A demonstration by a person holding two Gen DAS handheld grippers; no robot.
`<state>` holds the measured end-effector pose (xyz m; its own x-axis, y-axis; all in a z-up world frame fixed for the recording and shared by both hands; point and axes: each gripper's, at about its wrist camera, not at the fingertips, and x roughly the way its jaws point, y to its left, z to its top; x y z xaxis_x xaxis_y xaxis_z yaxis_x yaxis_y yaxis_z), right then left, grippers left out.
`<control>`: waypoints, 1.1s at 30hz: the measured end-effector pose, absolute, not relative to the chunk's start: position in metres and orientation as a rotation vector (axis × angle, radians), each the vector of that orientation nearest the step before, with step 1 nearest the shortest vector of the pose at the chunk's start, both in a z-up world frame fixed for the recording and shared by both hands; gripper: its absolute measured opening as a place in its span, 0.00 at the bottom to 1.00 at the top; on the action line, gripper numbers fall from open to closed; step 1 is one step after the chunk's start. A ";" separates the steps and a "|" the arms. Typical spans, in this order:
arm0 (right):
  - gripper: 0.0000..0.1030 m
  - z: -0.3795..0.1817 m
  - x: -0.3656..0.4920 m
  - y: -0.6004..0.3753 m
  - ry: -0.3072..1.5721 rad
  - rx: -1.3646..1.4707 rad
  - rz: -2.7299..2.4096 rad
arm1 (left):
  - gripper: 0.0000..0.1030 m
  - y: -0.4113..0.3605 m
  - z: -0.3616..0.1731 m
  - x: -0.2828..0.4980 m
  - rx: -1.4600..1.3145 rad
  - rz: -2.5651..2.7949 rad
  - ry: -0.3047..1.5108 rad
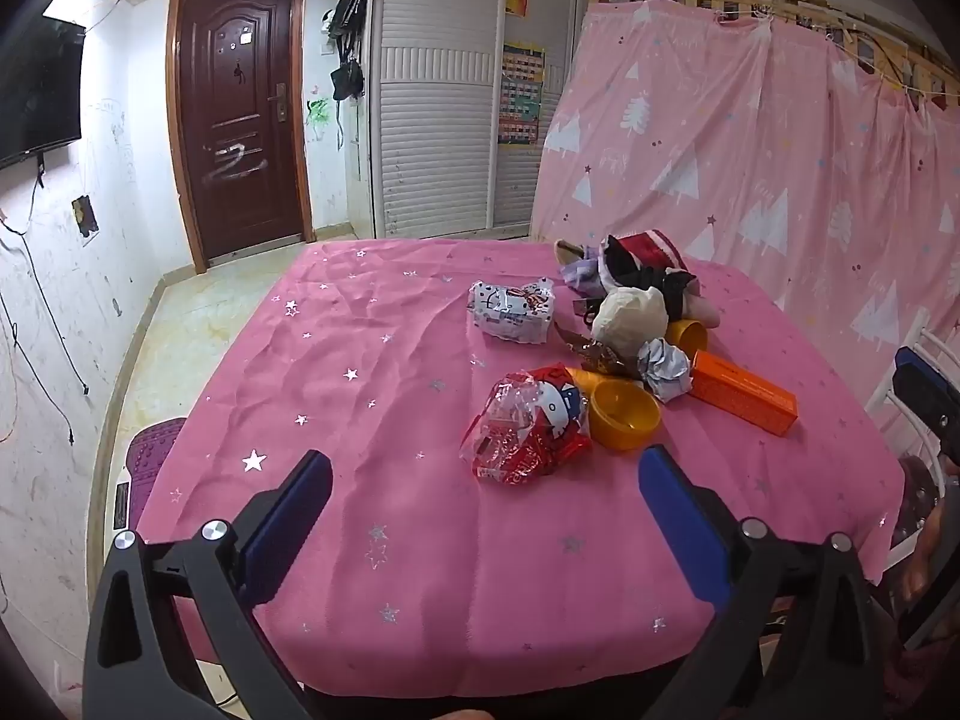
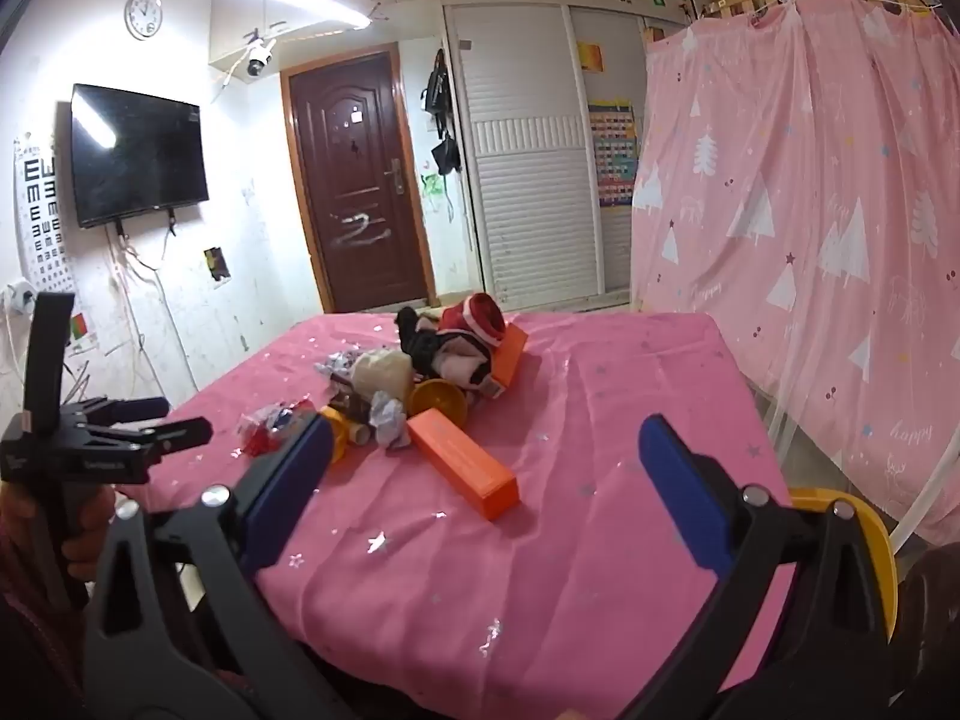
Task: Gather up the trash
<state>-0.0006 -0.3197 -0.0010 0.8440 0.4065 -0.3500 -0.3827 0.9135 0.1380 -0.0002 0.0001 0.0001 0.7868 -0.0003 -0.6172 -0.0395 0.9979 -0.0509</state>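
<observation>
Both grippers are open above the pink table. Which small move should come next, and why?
Probably lower the left gripper onto the crinkled red-and-clear plastic wrapper. It lies nearest, just ahead of the open jaws, and nothing is held yet.

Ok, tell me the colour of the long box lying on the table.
Orange. The long box shows best in the right wrist view.
</observation>
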 end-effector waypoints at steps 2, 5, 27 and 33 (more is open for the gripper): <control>0.95 -0.001 0.000 -0.320 0.398 0.063 0.417 | 0.93 0.000 0.000 0.000 -0.061 0.021 0.667; 0.95 -0.001 0.000 -0.319 0.397 0.061 0.417 | 0.93 0.001 0.000 0.000 -0.063 0.020 0.669; 0.95 0.002 0.000 -0.322 0.403 0.058 0.420 | 0.93 -0.005 -0.007 0.003 -0.053 0.018 0.675; 0.95 0.001 0.001 -0.322 0.398 0.058 0.419 | 0.93 -0.006 -0.008 0.002 -0.053 0.015 0.676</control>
<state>0.0007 -0.3216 0.0009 0.8377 0.4069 -0.3643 -0.3844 0.9131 0.1361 0.0020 -0.0060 -0.0080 0.7797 -0.0039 -0.6261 -0.0307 0.9985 -0.0444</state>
